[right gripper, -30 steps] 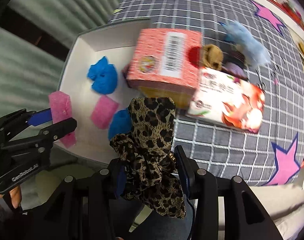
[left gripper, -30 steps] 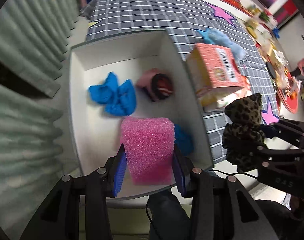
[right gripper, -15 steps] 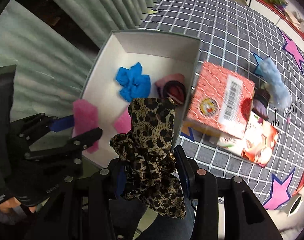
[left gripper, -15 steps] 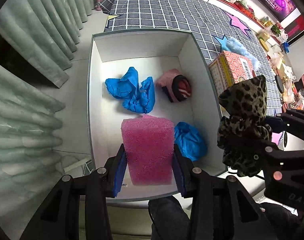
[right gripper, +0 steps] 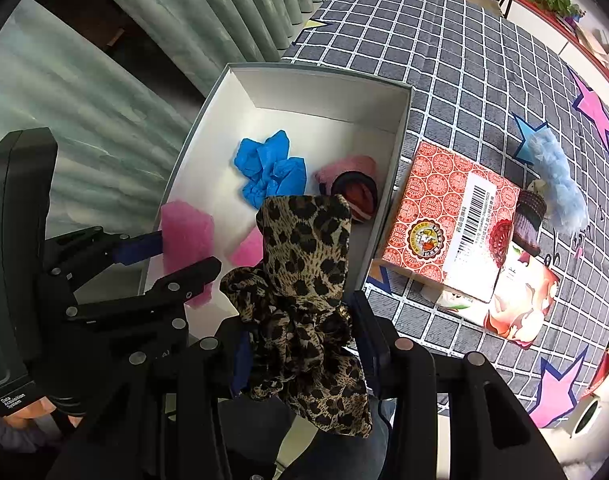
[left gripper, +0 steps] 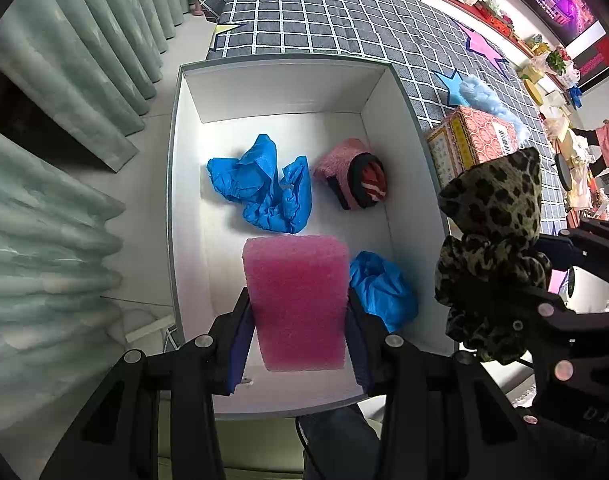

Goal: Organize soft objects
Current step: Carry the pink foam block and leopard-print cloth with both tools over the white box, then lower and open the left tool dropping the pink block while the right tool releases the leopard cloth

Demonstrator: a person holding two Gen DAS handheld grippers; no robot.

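From the left wrist camera, the left gripper (left gripper: 300, 312) points straight down and squeezes a pink foam block (left gripper: 298, 300) between its two blue pads. The block hangs over the near end of the white open cardboard box (left gripper: 404, 152), with the box floor right under it. Its long side runs away from the gripper toward the far wall of the box. In the box lie a crumpled blue plastic cover (left gripper: 264, 186), a second blue cover (left gripper: 382, 288) and a pink and black rolled cloth (left gripper: 354, 174). The bare white floor lies just left of the block, so a short drop should land it there.

From the right wrist camera, the right gripper (right gripper: 300, 340) holds a leopard print fabric scrunchie (right gripper: 304, 280) tight, and it points down with a small tilt. The scrunchie is over the near right corner of the box, just beside the left gripper. The box lies ahead and to the left. Outside it, on the grey checked cloth (right gripper: 444, 40), sit a red patterned carton (right gripper: 448, 208) and a fluffy light blue scrunchie (right gripper: 556, 176). The left hand looks nearer to letting go first.
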